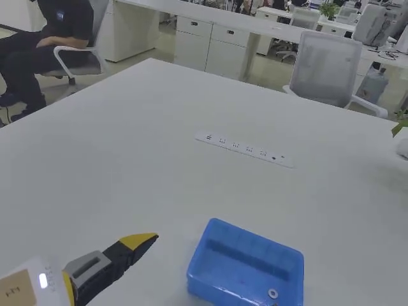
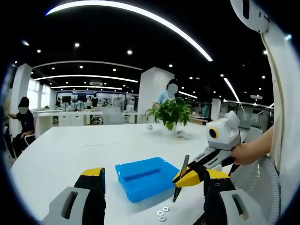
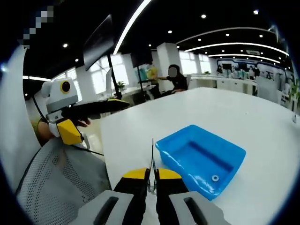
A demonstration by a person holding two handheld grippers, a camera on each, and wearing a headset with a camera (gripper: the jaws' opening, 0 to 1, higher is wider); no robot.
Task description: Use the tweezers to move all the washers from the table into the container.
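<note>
A blue container [image 1: 245, 261] stands near the table's front edge, with one washer [image 1: 273, 294] lying in it. My left gripper [image 1: 143, 241] sits to its left, open and holding nothing. In the left gripper view its jaws [image 2: 150, 176] stand wide apart, facing the container [image 2: 140, 176]. A few washers [image 2: 162, 213] lie on the table just in front of it. My right gripper [image 2: 187, 178] comes in from the right, shut on the tweezers [image 2: 180, 180], whose tips point down near those washers. In the right gripper view the tweezers [image 3: 153, 157] stick out between the shut jaws [image 3: 152, 172], beside the container [image 3: 201, 159].
A white power strip [image 1: 245, 148] lies mid-table. Office chairs [image 1: 328, 67] and desks stand beyond the far edge, and a person sits at the far left [image 1: 54, 38]. A potted plant [image 2: 171, 115] stands on the table. A mesh chair [image 3: 61, 178] is below the table edge.
</note>
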